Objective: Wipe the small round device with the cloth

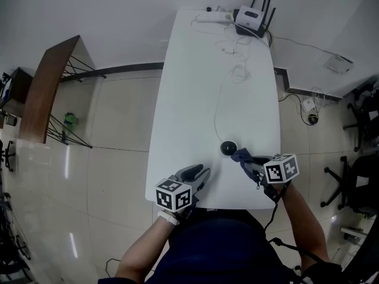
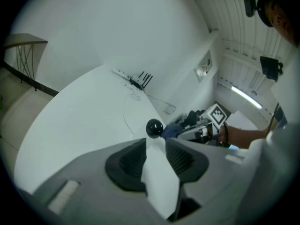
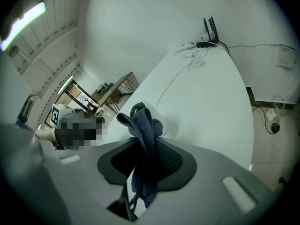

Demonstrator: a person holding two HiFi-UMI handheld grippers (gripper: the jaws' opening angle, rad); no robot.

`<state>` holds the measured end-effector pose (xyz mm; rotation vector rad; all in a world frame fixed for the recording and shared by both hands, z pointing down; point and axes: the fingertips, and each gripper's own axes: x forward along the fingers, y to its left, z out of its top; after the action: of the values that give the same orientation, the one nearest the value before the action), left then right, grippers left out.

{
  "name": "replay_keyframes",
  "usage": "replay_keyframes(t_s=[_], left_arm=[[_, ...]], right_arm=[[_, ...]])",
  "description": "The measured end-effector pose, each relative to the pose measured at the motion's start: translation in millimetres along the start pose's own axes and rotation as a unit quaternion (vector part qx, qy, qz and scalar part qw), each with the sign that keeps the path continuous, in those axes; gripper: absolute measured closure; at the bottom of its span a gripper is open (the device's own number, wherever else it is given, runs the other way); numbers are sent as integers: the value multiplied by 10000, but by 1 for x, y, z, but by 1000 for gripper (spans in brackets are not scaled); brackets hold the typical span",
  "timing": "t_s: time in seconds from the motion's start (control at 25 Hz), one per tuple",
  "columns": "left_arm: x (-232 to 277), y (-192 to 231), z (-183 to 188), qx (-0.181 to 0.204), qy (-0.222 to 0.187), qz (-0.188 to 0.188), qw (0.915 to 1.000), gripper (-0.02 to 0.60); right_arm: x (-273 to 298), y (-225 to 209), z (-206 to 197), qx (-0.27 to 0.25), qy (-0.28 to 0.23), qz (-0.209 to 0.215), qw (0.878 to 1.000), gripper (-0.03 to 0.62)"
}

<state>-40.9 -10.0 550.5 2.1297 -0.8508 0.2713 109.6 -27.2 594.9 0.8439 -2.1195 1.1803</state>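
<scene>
The small round black device (image 1: 228,148) sits on the white table (image 1: 189,99) near its front edge, with a thin cable (image 1: 220,93) running away from it. My right gripper (image 1: 247,160) is shut on a dark blue cloth (image 1: 241,155), whose bunched end lies just right of the device. In the right gripper view the cloth (image 3: 149,125) hangs pinched between the jaws and hides most of the device (image 3: 137,108). My left gripper (image 1: 199,174) stands open and holds nothing, left of the device and a little nearer to me. In the left gripper view the device (image 2: 154,128) lies just ahead of its jaws, with the cloth (image 2: 171,130) beside it.
A router with antennas (image 1: 253,16) and a white power strip (image 1: 212,16) lie at the table's far end with loose cables. A wooden shelf (image 1: 50,87) stands on the floor at left. Office chairs (image 1: 358,182) stand at right. The table's front edge is right below both grippers.
</scene>
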Motion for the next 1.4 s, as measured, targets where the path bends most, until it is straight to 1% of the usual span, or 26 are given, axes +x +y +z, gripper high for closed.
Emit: replay_keyframes(t_s=[0.16,0.24,0.28,0.36,0.48,0.52,0.6,0.68,0.76,0.8,0.84,0.88,0.92,0.96,1.04,1.12,1.2,1.24,1.28,1.32,1.36,1.4], left_arm=[[-10,10,-5,-122,-43,206,9997,453],[-15,16,-10,-236,-74,317,9992,453],[-18,18,-11,-308,-107,353,9988,453],[-24,17,-9,-439,-218,389,9980,453],[-36,15,-5,-507,-418,446,9968,453],[-40,15,-4,-531,-480,487,9962,453],[-46,18,-4,-599,-573,585,9948,453],[-51,22,-9,-682,-602,657,9937,453],[-55,26,-16,-782,-595,693,9928,453],[-55,29,-19,-824,-591,703,9924,453],[-55,31,-21,-847,-580,709,9922,456],[-54,33,-23,-841,-553,711,9924,457],[-51,34,-24,-807,-503,708,9929,457],[-47,34,-24,-750,-433,697,9938,459],[-36,31,-22,-605,-292,616,9958,460],[-25,23,-17,-467,-204,465,9976,460],[-16,14,-11,-359,-155,308,9988,460],[-13,11,-9,-323,-136,246,9991,460],[-10,8,-7,-296,-117,198,9993,460],[-8,7,-6,-275,-99,161,9994,462],[-8,6,-6,-262,-83,134,9995,462],[-7,6,-6,-260,-70,116,9996,462]], right_arm=[[-8,-26,21,-29,-241,-294,9993,494],[4,-44,33,-110,-179,-378,9991,496],[14,-52,38,-250,-37,-390,9989,494],[38,-62,45,-741,393,-327,9959,494],[68,-61,48,-1654,1024,10,9809,494],[75,-59,47,-1858,1186,144,9753,494],[83,-54,47,-2073,1366,360,9680,494],[80,-49,51,-2188,1337,479,9654,494],[70,-40,59,-2362,1135,500,9638,494],[63,-33,64,-2518,997,460,9615,494],[55,-25,69,-2771,858,354,9564,496],[45,-17,74,-3140,735,164,9464,494],[34,-7,79,-3603,639,-102,9306,496],[24,4,83,-4103,566,-407,9093,496],[7,31,86,-4963,497,-967,8613,496],[0,51,75,-5517,574,-1355,8209,496],[3,63,55,-5918,777,-1578,7866,496],[8,66,43,-6079,893,-1655,7714,496],[13,66,32,-6201,999,-1724,7588,496],[19,65,22,-6276,1095,-1783,7499,496],[25,62,13,-6306,1183,-1821,7451,497],[30,60,5,-6292,1253,-1824,7451,497]])
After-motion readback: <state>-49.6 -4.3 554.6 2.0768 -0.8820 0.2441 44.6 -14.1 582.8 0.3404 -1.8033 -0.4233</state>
